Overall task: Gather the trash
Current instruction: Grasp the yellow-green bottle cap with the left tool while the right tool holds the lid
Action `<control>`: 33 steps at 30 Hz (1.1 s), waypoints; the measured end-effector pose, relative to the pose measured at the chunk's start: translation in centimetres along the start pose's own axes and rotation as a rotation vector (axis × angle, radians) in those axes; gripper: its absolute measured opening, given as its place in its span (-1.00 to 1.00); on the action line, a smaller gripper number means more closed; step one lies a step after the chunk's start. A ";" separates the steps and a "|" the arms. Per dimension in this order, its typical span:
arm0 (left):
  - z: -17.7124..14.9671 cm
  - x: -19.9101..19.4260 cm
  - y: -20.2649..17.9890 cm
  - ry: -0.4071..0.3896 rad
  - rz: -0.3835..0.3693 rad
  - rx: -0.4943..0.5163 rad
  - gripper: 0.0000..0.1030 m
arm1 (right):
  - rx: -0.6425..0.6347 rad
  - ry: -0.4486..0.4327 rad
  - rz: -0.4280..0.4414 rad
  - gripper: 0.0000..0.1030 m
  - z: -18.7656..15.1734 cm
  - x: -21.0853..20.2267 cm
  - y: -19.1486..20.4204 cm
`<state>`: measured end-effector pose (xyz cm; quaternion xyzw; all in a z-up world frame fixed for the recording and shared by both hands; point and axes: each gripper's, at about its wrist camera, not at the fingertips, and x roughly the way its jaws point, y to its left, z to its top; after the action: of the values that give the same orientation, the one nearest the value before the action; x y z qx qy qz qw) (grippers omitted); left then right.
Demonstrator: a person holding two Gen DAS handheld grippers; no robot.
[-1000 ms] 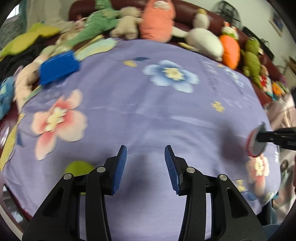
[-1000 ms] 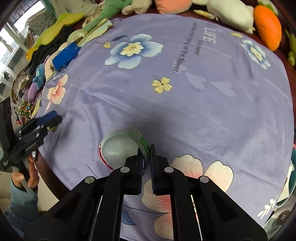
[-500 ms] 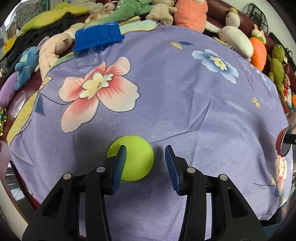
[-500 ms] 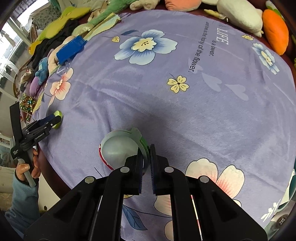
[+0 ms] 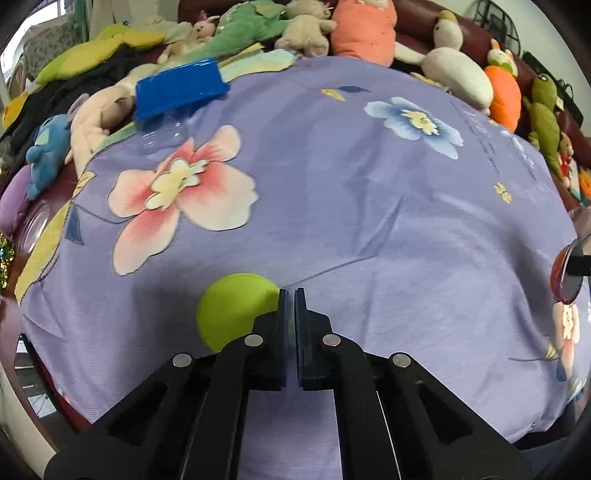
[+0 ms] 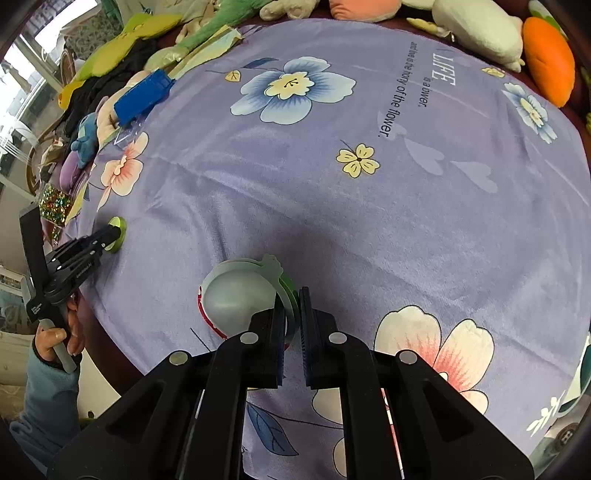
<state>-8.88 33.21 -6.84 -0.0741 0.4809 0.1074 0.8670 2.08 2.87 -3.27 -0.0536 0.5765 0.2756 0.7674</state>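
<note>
Purple flower-printed cloth [image 5: 369,221] covers the round table and serves as the landmark for everything else. Near its left edge lies a flat lime-green round plastic lid [image 5: 236,310]; the left gripper [image 5: 290,295] has its two blue-padded fingers pressed nearly together on the right rim of that lid, pinching it. The right wrist view shows the same lid [image 6: 117,232] at the cloth's left edge with the left gripper [image 6: 110,234] on it, the black tool held in a person's hand [image 6: 55,338] in a light blue sleeve.

Toward the near edge of the cloth, the right gripper [image 6: 293,295] pinches a stack of thin round lids, pale grey on top with red and green rims showing beneath [image 6: 240,295]; its fingers are closed on the stack's right rim. In the left wrist view that stack [image 5: 565,275] appears edge-on at the cloth's right border.

At the far left edge of the cloth sits a blue ribbed plastic tray [image 5: 179,92] over a clear plastic piece [image 5: 164,133]. Plush toys [image 5: 369,29] line the cloth's far side.
</note>
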 end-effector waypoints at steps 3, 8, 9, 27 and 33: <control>0.2 -0.1 -1.8 0.002 0.006 0.053 -0.93 | 0.010 -0.007 -0.004 -0.86 -0.2 -0.3 -0.7; 0.2 -2.0 0.5 -0.017 0.004 0.019 -0.82 | 0.017 -0.003 0.003 -0.86 0.0 -0.2 -1.4; 0.1 -2.1 1.2 -0.017 0.003 0.002 -0.58 | 0.015 0.001 0.009 -0.86 0.1 0.0 -1.2; -1.1 0.8 3.2 0.029 -0.005 -0.011 0.09 | -0.014 0.014 0.027 -0.86 0.1 0.7 1.4; 0.2 -0.6 -0.4 -0.008 -0.035 0.031 0.09 | -0.005 0.001 0.025 -0.86 0.2 0.1 0.5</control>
<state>-8.89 32.84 -6.21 -0.0683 0.4776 0.0851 0.8718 2.06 3.40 -3.13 -0.0486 0.5769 0.2866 0.7633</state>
